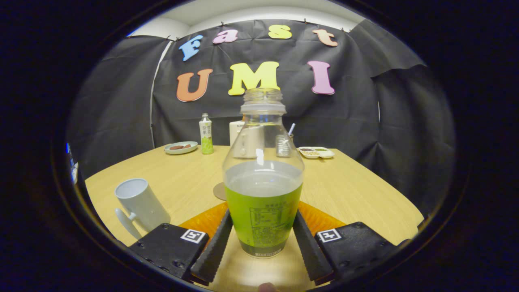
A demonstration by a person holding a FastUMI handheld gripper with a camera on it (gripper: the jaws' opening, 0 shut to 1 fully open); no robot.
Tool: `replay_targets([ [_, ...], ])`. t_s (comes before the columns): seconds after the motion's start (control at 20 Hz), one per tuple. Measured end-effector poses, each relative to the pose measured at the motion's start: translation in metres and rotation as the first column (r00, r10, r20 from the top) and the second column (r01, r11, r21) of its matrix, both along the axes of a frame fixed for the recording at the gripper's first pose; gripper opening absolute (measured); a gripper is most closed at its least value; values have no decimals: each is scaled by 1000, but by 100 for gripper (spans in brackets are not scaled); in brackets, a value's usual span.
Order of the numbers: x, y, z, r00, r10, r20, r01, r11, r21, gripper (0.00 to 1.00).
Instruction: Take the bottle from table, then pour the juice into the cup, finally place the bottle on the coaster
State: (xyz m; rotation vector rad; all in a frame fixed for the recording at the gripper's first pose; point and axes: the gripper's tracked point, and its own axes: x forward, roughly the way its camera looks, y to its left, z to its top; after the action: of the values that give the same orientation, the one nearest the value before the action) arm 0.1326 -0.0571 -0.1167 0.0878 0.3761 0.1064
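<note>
Tongs (261, 243) I run are clenched on the uncapped clear plastic bottle with green label (262, 190), upright above the pale wooden bench (357, 190), round brown coaster (220, 191) just behind; jerking toward the white mug (140, 205) left could slosh juice.

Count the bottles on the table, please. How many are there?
2. One open bottle stands between the fingers, which press on both its sides. One small capped bottle stands at the far edge, beside a plate. Others may hide behind the near bottle.

Black tool (262, 243) with ribbed fingers (213, 251) (square markers, screws on the blocks).
</note>
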Motion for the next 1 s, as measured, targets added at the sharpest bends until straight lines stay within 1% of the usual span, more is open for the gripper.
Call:
replay_targets([
  [0.05,0,0,2,1000,-5,-6,5,1000,20,83],
  [0.25,-2,1,5,999,-11,-34,13,998,55,80],
  [0.35,-2,1,16,1000,-18,-22,19,998,55,79],
  [0.45,-2,5,26,1000,-20,-5,21,999,30,77],
  [0.65,-6,19,48,999,28,25,-27,999,-43,76],
  [0.8,-6,19,55,998,43,41,-36,988,-151,76],
  [0.9,-7,16,56,998,43,39,-33,971,-236,76],
  [1.0,-8,9,59,998,36,45,-18,940,-340,76],
])
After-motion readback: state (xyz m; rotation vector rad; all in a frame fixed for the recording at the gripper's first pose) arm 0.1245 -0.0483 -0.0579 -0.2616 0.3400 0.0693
